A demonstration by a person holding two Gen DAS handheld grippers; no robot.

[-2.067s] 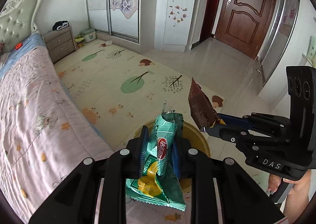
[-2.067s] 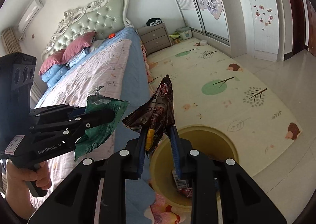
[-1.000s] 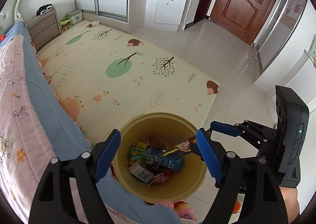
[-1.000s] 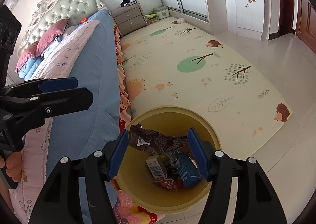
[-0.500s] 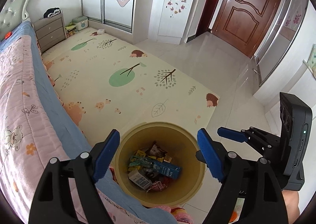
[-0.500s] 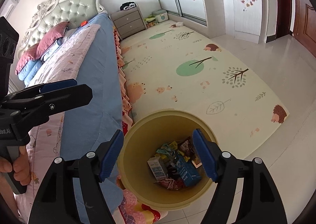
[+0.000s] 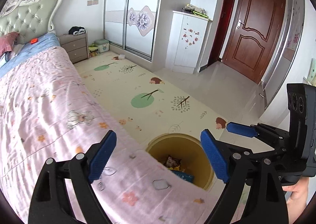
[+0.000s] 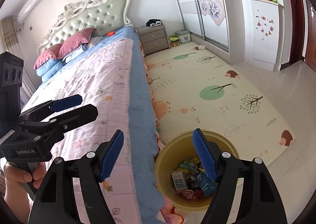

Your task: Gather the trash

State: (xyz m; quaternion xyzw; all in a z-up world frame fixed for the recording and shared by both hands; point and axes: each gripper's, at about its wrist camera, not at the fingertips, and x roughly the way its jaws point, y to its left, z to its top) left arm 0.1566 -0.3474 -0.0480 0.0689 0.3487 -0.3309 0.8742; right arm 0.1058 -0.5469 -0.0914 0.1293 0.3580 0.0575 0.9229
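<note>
A round yellow bin (image 8: 165, 161) stands on the floor against the bed's side, with several wrappers and small cartons (image 8: 189, 180) lying in it. My right gripper (image 8: 158, 133) hangs above the bin's rim and the bed's edge, open and empty. My left gripper (image 7: 158, 135) is over the pink quilt, with the bin (image 7: 177, 135) showing between its fingers. Its jaws are opening and nothing is between them. In the right wrist view the left gripper (image 8: 88, 105) appears at the left, held over the bed. One blue pad (image 7: 241, 130) of the right gripper shows in the left wrist view.
The bed with its pink quilt (image 7: 49, 105) and blue sheet (image 8: 140, 105) fills the left. A patterned play mat (image 8: 207, 89) covers the floor beyond the bin, then pale tiles (image 7: 227, 77). A grey nightstand (image 8: 155, 39), sliding wardrobe, white cabinet (image 7: 187, 44) and brown door (image 7: 254, 32) line the walls.
Two seconds ago each gripper was shut on a wrapper; both wrappers now lie in the bin. Both grippers have risen and drawn back, the left one over the quilt.
</note>
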